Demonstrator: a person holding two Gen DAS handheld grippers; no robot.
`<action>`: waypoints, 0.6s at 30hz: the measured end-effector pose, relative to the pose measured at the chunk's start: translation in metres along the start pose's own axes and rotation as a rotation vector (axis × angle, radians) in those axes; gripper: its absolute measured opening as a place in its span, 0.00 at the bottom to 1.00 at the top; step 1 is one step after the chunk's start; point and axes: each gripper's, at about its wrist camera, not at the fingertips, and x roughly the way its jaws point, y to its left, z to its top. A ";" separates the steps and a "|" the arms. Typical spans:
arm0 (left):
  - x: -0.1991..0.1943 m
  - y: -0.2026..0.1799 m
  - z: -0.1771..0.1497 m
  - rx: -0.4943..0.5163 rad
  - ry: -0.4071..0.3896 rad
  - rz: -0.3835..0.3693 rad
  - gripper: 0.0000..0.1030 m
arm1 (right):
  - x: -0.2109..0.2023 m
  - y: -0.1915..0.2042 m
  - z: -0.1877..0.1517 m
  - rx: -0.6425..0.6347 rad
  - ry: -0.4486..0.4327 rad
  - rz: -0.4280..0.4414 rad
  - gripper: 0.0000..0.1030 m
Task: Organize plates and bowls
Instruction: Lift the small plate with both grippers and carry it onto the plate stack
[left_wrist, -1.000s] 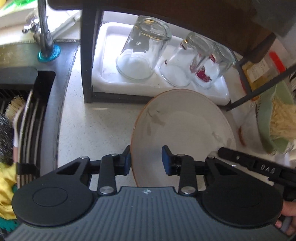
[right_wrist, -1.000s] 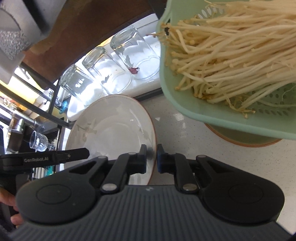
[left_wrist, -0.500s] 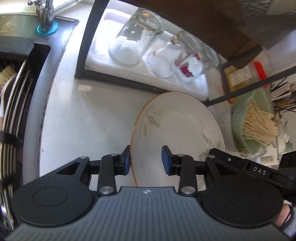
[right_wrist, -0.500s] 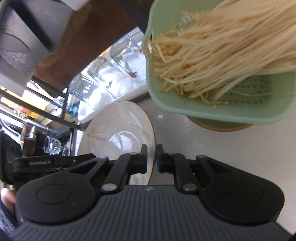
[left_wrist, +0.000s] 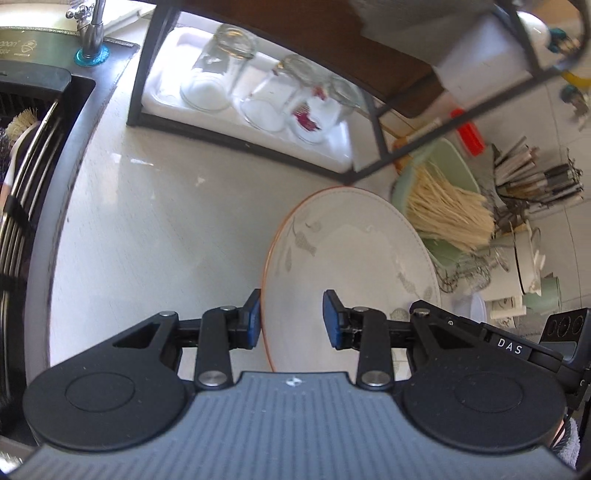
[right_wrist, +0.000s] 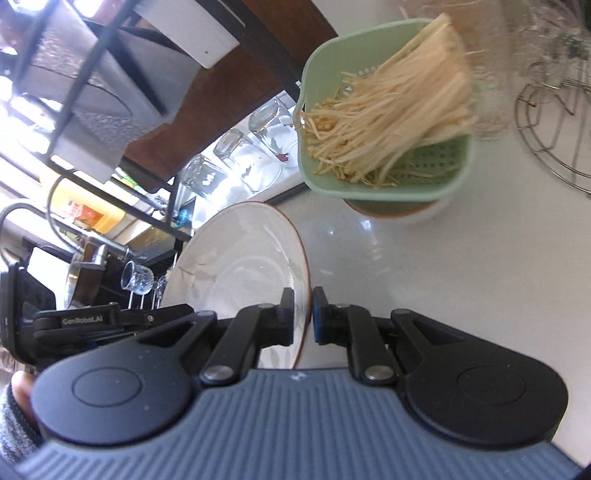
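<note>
A white plate (left_wrist: 351, 258) with an orange rim and a faint leaf pattern hangs tilted above the pale counter, carried between both grippers. My left gripper (left_wrist: 293, 323) straddles the plate's left rim, one blue pad outside the rim and the other on the inner face. My right gripper (right_wrist: 303, 314) is shut on the opposite rim of the plate (right_wrist: 236, 258), pads pinching the thin edge. The right gripper's black body (left_wrist: 509, 347) shows at the lower right of the left wrist view. A hand in a grey sleeve (right_wrist: 14, 417) holds the left tool.
A green colander of enoki mushrooms (right_wrist: 388, 122) sits on an orange-rimmed bowl (right_wrist: 399, 216) on the counter. Upturned glasses (left_wrist: 258, 96) stand on a white tray under a black rack. The dark sink (left_wrist: 37, 184) lies left. A wire trivet (right_wrist: 554, 129) and utensil holder (left_wrist: 535, 177) lie right.
Both grippers have risen and pulled back from the rack with the plate between them. The glasses and colander now look smaller and farther off. Neither jaw opening has changed.
</note>
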 end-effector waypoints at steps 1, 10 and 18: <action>-0.004 -0.004 -0.006 0.000 -0.002 0.000 0.37 | -0.007 -0.002 -0.003 -0.001 -0.002 0.004 0.12; -0.018 -0.036 -0.055 0.031 -0.003 -0.005 0.37 | -0.054 -0.025 -0.036 0.018 -0.010 0.045 0.12; -0.012 -0.045 -0.098 -0.007 0.021 -0.023 0.37 | -0.076 -0.047 -0.070 0.005 0.011 0.015 0.12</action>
